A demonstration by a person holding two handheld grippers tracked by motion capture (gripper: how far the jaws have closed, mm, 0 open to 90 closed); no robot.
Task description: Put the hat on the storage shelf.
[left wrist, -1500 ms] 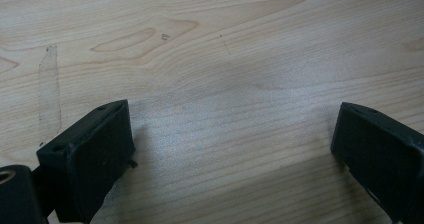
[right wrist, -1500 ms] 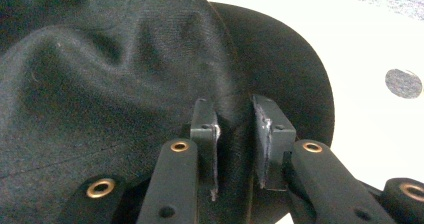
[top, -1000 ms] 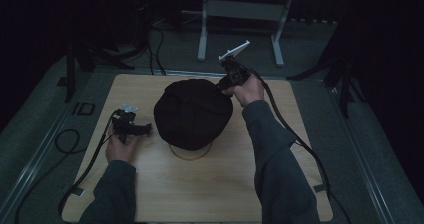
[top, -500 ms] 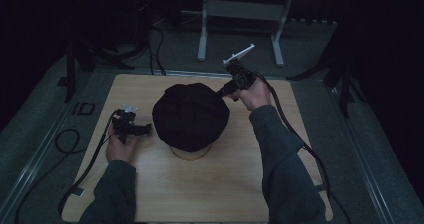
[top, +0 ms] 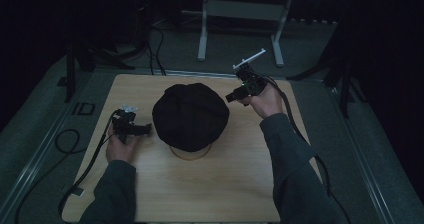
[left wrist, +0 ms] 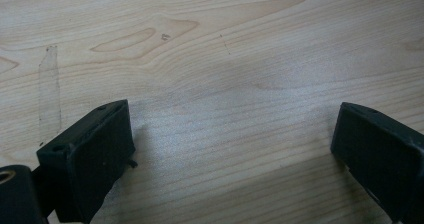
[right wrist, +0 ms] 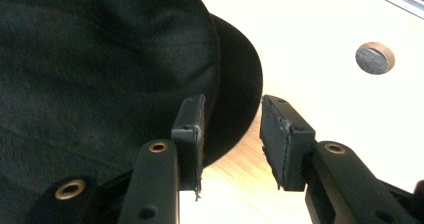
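Overhead, looking down on a black cap sitting near the middle of a pale wooden table, resting over a tan ring-shaped stand peeking out at the cap's 6 o'clock edge. Finding the left gripper at the cap's 9 o'clock, lying low by the tabletop just beside the cap without clearly touching it, pointing toward 3 o'clock, with a cable trailing off toward 7 o'clock. Spotting the right gripper at the cap's 2 o'clock, lifted in the right hand and aiming toward 8 o'clock at the cap's rim, close beside it. Moving to the left gripper view: seeing both black jaws spread wide apart, holding nothing, with bare wood grain lying between them. Turning to the right gripper view: seeing the jaws parted by a moderate gap, gripping nothing, hovering at the cap's brim; the brim's curved edge sitting behind the gap at 12 o'clock, one jaw overlapping the dark cloth, the other standing over bare wood. Noticing a round hole in the tabletop at 2 o'clock.
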